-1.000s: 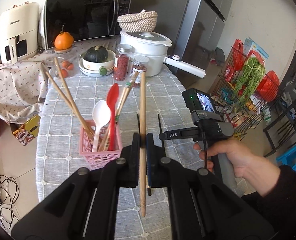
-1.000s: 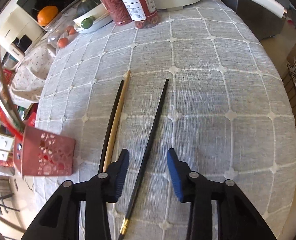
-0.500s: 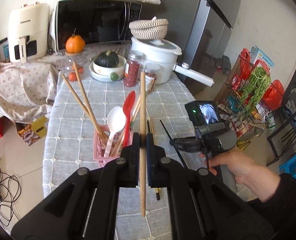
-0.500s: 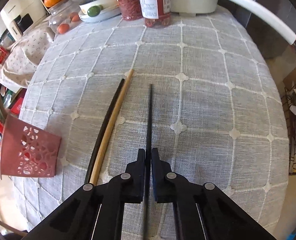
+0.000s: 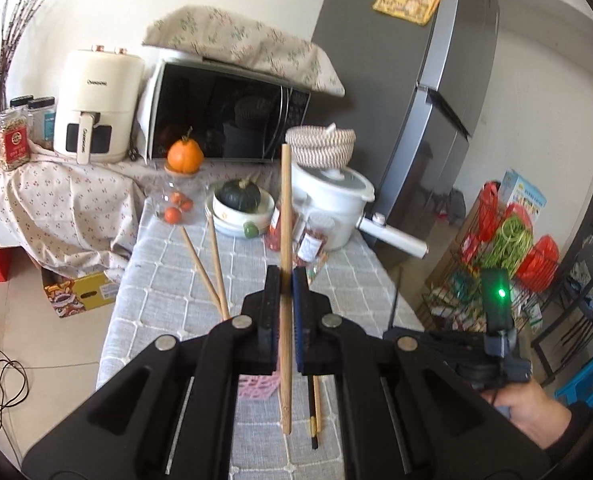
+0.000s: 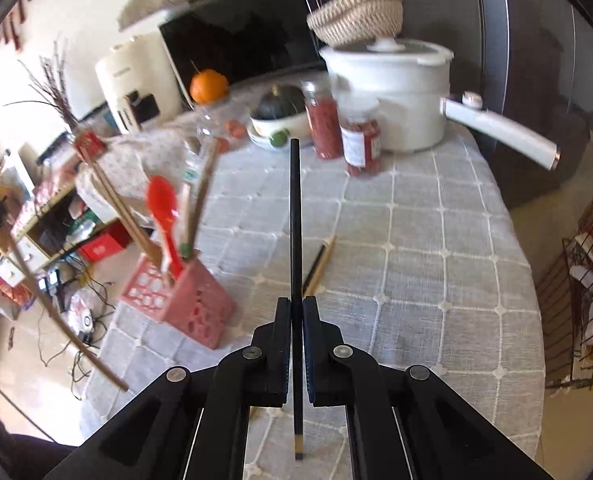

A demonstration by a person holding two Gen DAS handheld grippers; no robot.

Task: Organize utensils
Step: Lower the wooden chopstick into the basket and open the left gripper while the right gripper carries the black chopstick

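Microwave [image 5: 224,120] under floral cloth, white air fryer [image 5: 96,108], orange [image 5: 185,155], lidded white pot [image 5: 332,200], perhaps chilli jars [image 6: 323,122]

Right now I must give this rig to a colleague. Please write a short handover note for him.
Left hand-held gripper: shut on a light wooden chopstick, held upright above the table.
Right hand-held gripper: shut on a black chopstick with a gold end, lifted off the grey checked tablecloth.
Pink perforated plastic holder: already contains a red plastic spoon and several wooden chopsticks.
Left to do: put both held chopsticks into the holder, then collect the black and wooden pair lying on the cloth beside it.
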